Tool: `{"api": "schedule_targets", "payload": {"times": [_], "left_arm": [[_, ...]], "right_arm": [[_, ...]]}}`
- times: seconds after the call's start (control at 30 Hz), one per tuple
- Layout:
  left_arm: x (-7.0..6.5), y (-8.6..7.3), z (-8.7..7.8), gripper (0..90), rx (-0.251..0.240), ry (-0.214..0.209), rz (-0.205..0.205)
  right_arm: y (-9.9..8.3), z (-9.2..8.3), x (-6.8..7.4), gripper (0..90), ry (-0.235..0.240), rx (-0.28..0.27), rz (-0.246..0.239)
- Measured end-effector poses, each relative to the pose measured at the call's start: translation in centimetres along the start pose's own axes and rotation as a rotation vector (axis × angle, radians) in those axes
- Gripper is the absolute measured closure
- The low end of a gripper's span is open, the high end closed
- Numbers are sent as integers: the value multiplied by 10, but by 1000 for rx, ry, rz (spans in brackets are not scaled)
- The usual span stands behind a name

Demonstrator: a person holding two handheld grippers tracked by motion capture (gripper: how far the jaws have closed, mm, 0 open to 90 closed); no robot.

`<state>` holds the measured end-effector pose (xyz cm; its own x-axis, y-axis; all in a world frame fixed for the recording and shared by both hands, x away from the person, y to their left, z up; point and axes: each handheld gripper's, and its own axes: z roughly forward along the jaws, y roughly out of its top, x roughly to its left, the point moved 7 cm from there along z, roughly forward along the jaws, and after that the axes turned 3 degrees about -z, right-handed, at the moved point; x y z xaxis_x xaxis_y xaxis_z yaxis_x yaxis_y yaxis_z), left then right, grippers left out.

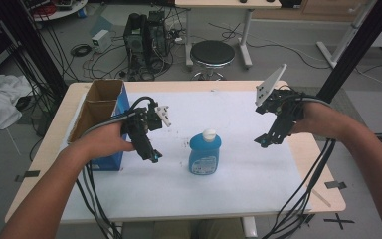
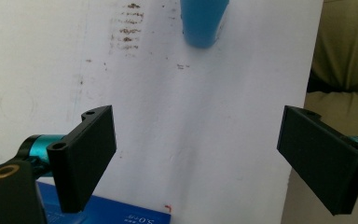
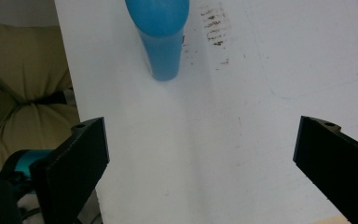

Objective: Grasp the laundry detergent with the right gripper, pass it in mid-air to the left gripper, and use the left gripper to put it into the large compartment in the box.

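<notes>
I see the blue plastic bottle with the white cap [image 1: 205,153] standing upright near the middle of the white sheet [image 1: 229,179] that covers the wooden table [image 1: 323,164]. It sits between my two tools, touched by neither.

My left gripper [image 1: 151,155] hangs above the sheet to the left of the bottle, its tips pointing down and toward it. In the left gripper view its two black jaws stand wide apart with nothing between them but bare white sheet; the bottle's blue base [image 2: 204,23] shows far up the frame, well clear of the jaws. A corner of the blue printed box [image 2: 107,212] shows at the bottom of that view, under the left jaw.

My right gripper [image 1: 267,140] hovers to the right of the bottle, also angled down and inward. In the right gripper view the jaws are spread wide and hold nothing; the bottle [image 3: 161,37] stands ahead of them, near but apart, close to the near edge of the sheet.

In the high view the open cardboard box with blue sides [image 1: 99,107] stands at the table's left edge, just behind my left hand [image 1: 110,142]. Small dark smudges [image 3: 214,25] mark the sheet beside the bottle
</notes>
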<state>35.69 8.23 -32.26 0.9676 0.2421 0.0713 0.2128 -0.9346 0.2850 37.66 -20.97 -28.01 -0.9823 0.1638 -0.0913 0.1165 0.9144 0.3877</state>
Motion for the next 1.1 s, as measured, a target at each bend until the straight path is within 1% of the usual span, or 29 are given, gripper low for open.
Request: {"api": "schedule_targets", "payload": {"times": [0.07, 0.17, 0.27, 0.4, 0.43, 0.5, 0.53, 0.57, 0.6, 0.7, 0.73, 0.77, 0.8, 0.93, 0.97, 1.0, 1.03, 1.07, 1.1], "left_arm": [[0, 0, 0, 117, 6, 0, 6], [0, 0, 0, 117, 2, -8, 9], [0, 0, 1, 117, -8, -8, 10], [0, 0, 2, 117, -8, -6, 13], [-1, 0, 2, 117, -11, -12, 12], [-1, 1, 2, 117, -10, -12, 19], [-1, 1, 2, 117, -8, -13, 21], [-1, 2, 2, 117, -13, -14, 21], [-1, 2, 2, 117, -20, -10, 23], [-2, 2, 3, 117, -19, -13, 26], [-2, 2, 2, 117, -17, -12, 28], [-1, 1, 3, 117, -20, -12, 28], [-1, 1, 3, 117, -21, -12, 27], [-2, 0, 4, 117, -22, -16, 23], [-2, -1, 4, 117, -26, -10, 23], [-2, -1, 4, 117, -28, -9, 22], [-2, 0, 3, 117, -32, -10, 21], [-2, 0, 4, 117, -49, -5, 12], [-3, 1, 4, 117, -59, -7, 4]], "right_arm": [[-1, 1, 0, 23, 2, -1, 1], [-2, 2, 1, 23, 2, -6, 2], [-4, 4, 1, 23, 5, -8, -1], [-6, 8, 4, 23, 11, -14, 2], [-6, 8, 4, 23, 13, -21, -2], [-7, 9, 5, 23, 18, -30, -11], [-7, 10, 7, 23, 22, -29, -3], [-7, 11, 6, 23, 22, -41, -10], [-8, 12, 8, 23, 26, -45, 4], [-7, 17, 10, 23, 40, -93, -10], [-7, 20, 10, 23, 42, -101, -8], [-7, 22, 11, 23, 49, -101, -17], [-7, 26, 11, 23, 50, -121, -22], [-6, 40, 13, 23, 66, -161, -25], [-6, 44, 14, 23, 70, -166, -20], [-5, 47, 14, 23, 73, -176, -28], [-5, 51, 14, 23, 76, -184, -25], [-5, 54, 15, 23, 80, -193, -19], [-5, 57, 15, 23, 80, -202, -26]]}}
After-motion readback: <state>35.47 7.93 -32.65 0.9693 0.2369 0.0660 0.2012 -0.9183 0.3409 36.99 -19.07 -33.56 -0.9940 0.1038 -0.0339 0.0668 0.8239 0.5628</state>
